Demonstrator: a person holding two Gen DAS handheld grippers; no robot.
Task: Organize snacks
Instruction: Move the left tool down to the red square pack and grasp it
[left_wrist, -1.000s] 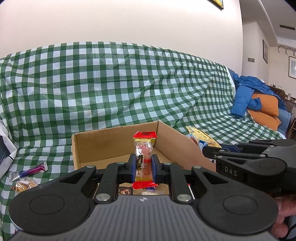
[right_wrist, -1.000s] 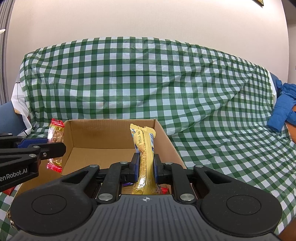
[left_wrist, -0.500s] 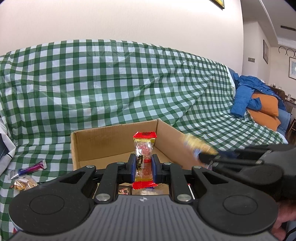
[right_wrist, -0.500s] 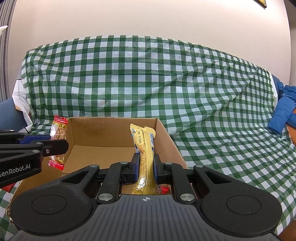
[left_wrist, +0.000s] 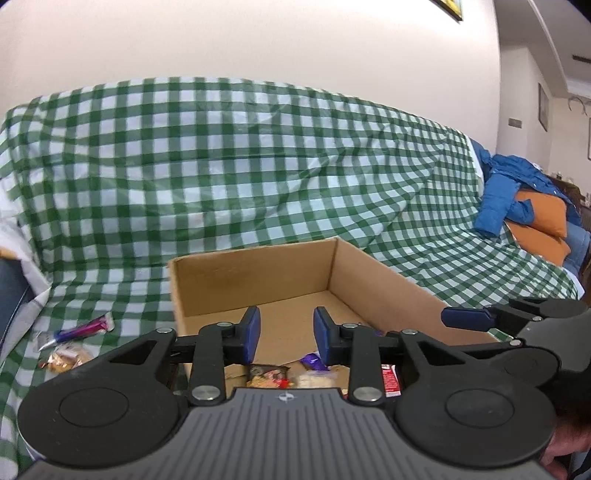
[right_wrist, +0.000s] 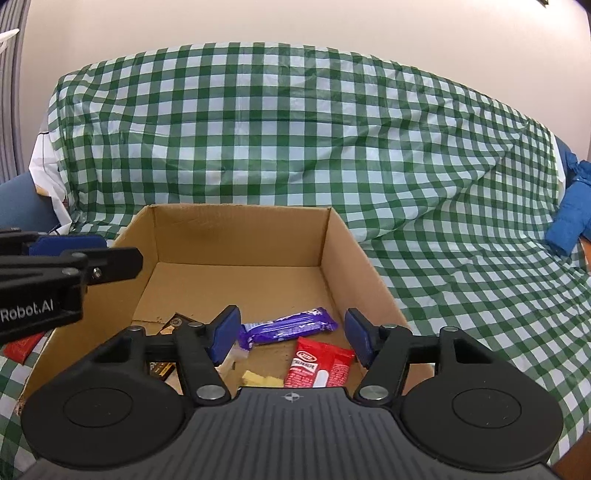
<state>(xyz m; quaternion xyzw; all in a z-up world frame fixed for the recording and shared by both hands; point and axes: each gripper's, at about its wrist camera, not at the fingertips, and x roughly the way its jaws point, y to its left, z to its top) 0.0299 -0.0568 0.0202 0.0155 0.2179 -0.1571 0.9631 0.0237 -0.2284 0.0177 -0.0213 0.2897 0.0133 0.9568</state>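
Snacks are lying in the open brown cardboard box (right_wrist: 240, 236), which is sitting on a sofa draped in green-and-white checked cloth (right_wrist: 295, 129); a shiny purple wrapped bar (right_wrist: 290, 326) is lying flat on the box floor toward the near end; a red-and-white sachet (right_wrist: 321, 363) is lying just in front of it, near the right wall; a pale yellow piece (right_wrist: 258, 377) and a dark brown-gold packet (right_wrist: 173, 322) are showing at the near edge, partly hidden by the tool; the right tongs (right_wrist: 291, 336) are hovering over the near end of the box, jaws opening and standing wide apart with nothing pressed between the blue pads (right_wrist: 225, 334); the left tongs (left_wrist: 286, 338) are also hovering over the box, jaws opening, less wide, nothing between them; below them a dark printed packet (left_wrist: 267, 374) is lying on the box floor; outside the box, on the cloth to its left, a purple-pink foil stick (left_wrist: 79, 330) and a clear bag of golden bits (left_wrist: 66, 358) are lying close together; a blue padded jacket (left_wrist: 506, 199) and orange cushion (left_wrist: 543, 218) are sitting at the sofa's far right end.
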